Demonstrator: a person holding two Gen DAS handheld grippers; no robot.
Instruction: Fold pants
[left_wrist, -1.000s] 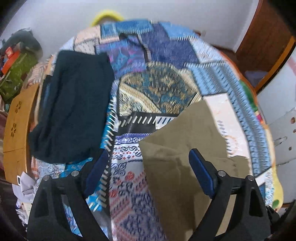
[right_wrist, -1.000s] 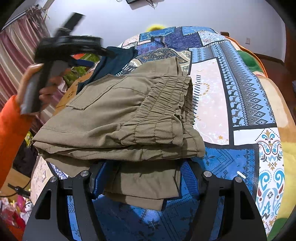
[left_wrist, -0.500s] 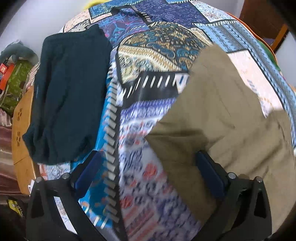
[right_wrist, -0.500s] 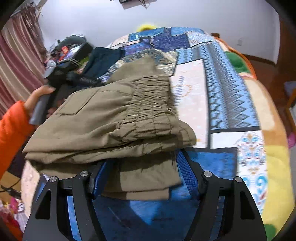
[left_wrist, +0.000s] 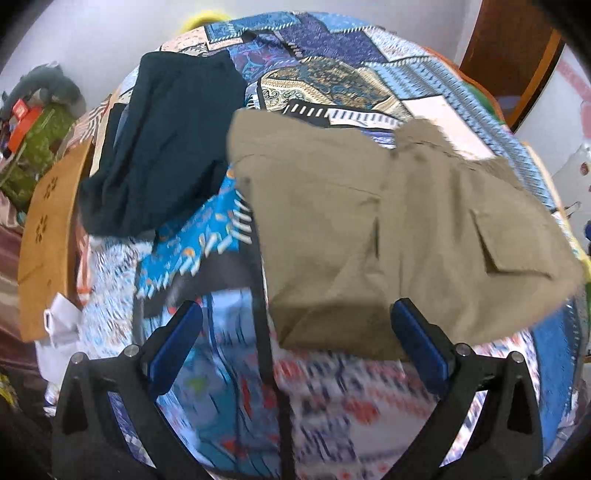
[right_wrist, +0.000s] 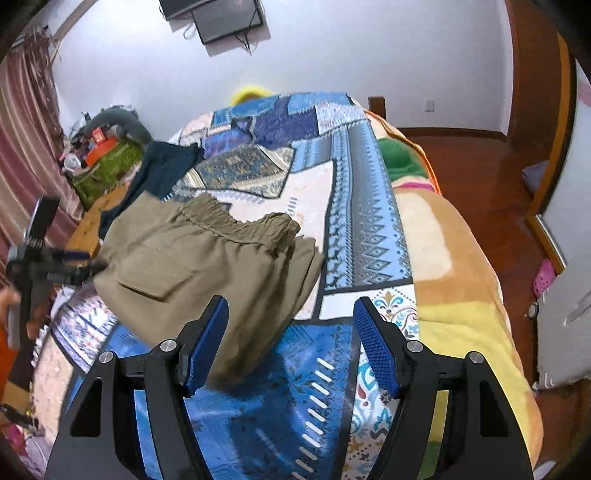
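Since half a second ago the right gripper (right_wrist: 290, 347) has pulled back from the folded khaki pants (right_wrist: 207, 266), which then lay between its blue pads and now lie ahead of them with only the left pad overlapping the bundle's near edge; the left gripper (left_wrist: 295, 354) has also swung, so the pants fill the right of its view rather than just one corner. Both grippers are spread wide with nothing pinched between their fingers. The pants (left_wrist: 399, 236) sit as a compact bundle on the patchwork bedspread (right_wrist: 354, 206), elastic waistband toward the far side and a flap pocket facing up. Just beside them, toward the bed's left edge, lies a dark teal garment (left_wrist: 166, 147), its edge next to the khaki fabric; whether they touch I cannot tell. Past the bed on that side, a green patterned bag (right_wrist: 107, 162) stands among orange and red items and a grey plush toy (right_wrist: 118, 122), with no legible writing on any of them. On the wall hangs a dark flat screen (right_wrist: 221, 16). In the right wrist view, the left gripper (right_wrist: 66, 264) appears at the pants' left edge.
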